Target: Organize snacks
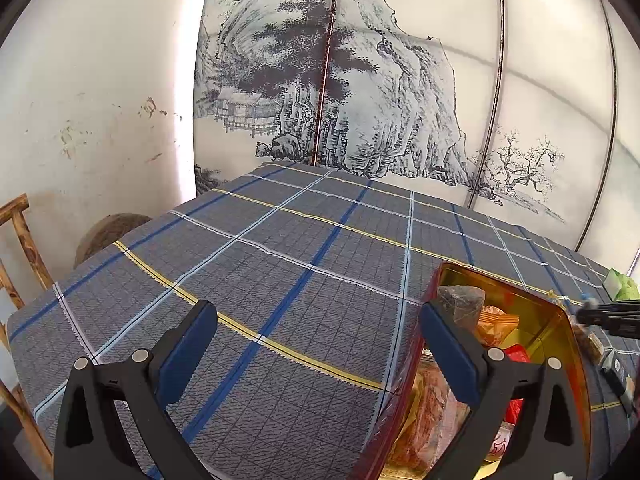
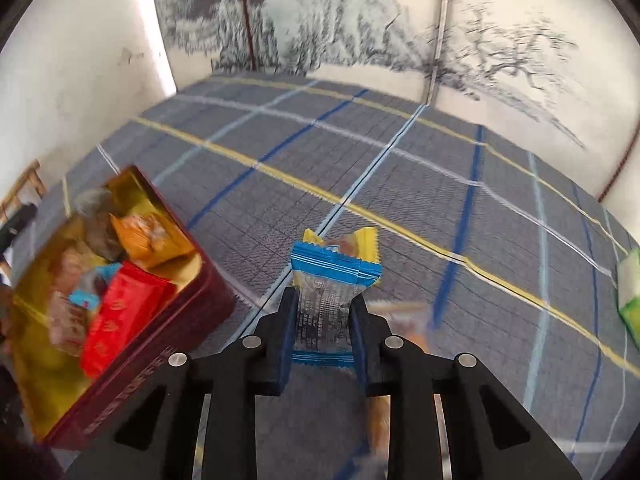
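The blue-and-clear snack packet (image 2: 326,292) stands clamped between the two pads of the right gripper (image 2: 324,312), its long axis running up toward twelve o'clock in the right wrist view, the blue crimped top edge fanned out beyond the fingertips and the other blue seam showing low between the fingers. Right behind its top edge peeks a yellow wrapper (image 2: 366,240) — whether that one is touching it or lying on the cloth cannot be told. At about five o'clock from the packet, partly hidden by the right finger, lies an orange packet (image 2: 404,314) on the plaid tablecloth (image 2: 400,184). At nine o'clock sits the open red tin (image 2: 168,340), gold inside, its long axis slanting from lower left to upper right; it holds a red packet (image 2: 120,320), an orange pouch (image 2: 148,240) and several other wrappers too blurred to name. At the three o'clock edge lies a green packet (image 2: 630,292), well apart. In the left wrist view the left gripper (image 1: 320,336) is spread wide with nothing between its pads — its right finger (image 1: 452,352) stands in front of the tin's near wall, while the tablecloth lies bare toward twelve o'clock up to the ink-landscape screen (image 1: 360,80).
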{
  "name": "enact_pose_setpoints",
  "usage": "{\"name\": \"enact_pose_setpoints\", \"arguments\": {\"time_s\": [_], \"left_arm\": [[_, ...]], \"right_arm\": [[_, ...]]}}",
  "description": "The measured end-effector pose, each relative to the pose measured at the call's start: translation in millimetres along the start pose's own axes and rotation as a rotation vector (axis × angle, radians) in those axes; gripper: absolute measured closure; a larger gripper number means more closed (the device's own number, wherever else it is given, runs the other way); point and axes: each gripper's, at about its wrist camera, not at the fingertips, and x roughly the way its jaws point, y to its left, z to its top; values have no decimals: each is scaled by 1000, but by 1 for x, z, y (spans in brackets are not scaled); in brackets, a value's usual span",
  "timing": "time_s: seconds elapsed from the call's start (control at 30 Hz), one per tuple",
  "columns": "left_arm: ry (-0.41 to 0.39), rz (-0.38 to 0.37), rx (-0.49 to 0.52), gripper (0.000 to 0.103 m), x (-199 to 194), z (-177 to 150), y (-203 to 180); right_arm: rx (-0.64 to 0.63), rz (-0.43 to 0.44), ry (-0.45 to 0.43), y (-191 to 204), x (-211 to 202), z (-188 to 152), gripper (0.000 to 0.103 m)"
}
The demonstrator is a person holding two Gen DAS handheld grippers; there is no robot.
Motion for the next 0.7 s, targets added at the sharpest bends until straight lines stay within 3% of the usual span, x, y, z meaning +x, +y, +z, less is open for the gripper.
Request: {"name": "enact_pose_setpoints", "arguments": {"time_s": [0.13, 0.27, 0.4, 0.53, 0.63, 0.7], "left_arm": [[0, 3, 1, 3, 0, -1, 1], [-4, 4, 9, 3, 0, -1, 1], [-1, 18, 129, 6, -15, 0, -19], [-9, -120, 200, 5, -58, 16, -61], [119, -284, 246, 5, -64, 32, -105], [252, -372, 275, 5, -54, 37, -149]], "right_arm": [[84, -76, -38, -28, -54, -42, 77], [220, -197, 5, -85, -83, -98, 77], [277, -317, 55, -124, -106, -150, 77], [303, -370, 71, -149, -119, -179, 77], [340, -361, 55, -164, -122, -192, 77], [353, -343, 32, -170, -124, -198, 76]]}}
